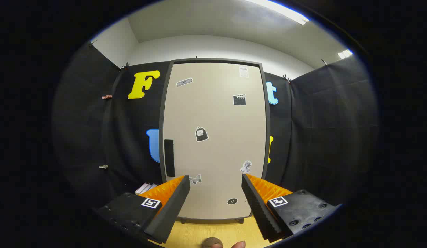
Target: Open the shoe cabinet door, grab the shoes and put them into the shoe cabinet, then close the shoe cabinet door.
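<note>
Beyond the gripper (215, 181), whose fingers stand apart and hold nothing, the shoe cabinet (215, 137) stands upright with its door (216, 113) closed, so the opening step appears pending and next calls for reaching the dark handle (169, 157) at the door's edge.

No readable words, brand names or numbers. Shoe cabinet door (213, 137), shut, carries stickers: oblong label sticker (184, 82) near top, print too small to read; white paper label (244, 71) at top corner, print illegible; clapperboard sticker (239, 100); dark bag-shaped sticker (201, 134) mid-door; bust sticker (246, 166); butterfly sticker (196, 178); round dark sticker (232, 201) low down. Tongs (216, 181) spread apart, nothing between; each finger block bears square black-and-white fiducial marker (151, 203), no text.
</note>
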`<move>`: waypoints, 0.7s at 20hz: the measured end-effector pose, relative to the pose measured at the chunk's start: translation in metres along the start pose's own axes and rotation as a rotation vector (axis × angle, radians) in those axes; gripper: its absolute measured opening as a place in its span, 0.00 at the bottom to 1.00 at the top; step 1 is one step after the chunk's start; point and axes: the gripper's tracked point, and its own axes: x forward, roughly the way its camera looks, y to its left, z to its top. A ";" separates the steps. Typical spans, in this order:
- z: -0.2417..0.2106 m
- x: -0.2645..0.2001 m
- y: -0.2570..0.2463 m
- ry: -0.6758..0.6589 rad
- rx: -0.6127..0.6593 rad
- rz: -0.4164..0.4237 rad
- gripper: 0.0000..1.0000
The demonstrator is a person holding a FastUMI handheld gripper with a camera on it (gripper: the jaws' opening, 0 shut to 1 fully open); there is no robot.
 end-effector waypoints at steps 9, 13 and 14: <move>0.002 -0.006 0.000 -0.015 -0.019 0.000 0.98; 0.004 -0.005 0.000 -0.022 -0.015 -0.007 0.98; 0.004 -0.004 0.001 -0.017 -0.015 -0.006 0.98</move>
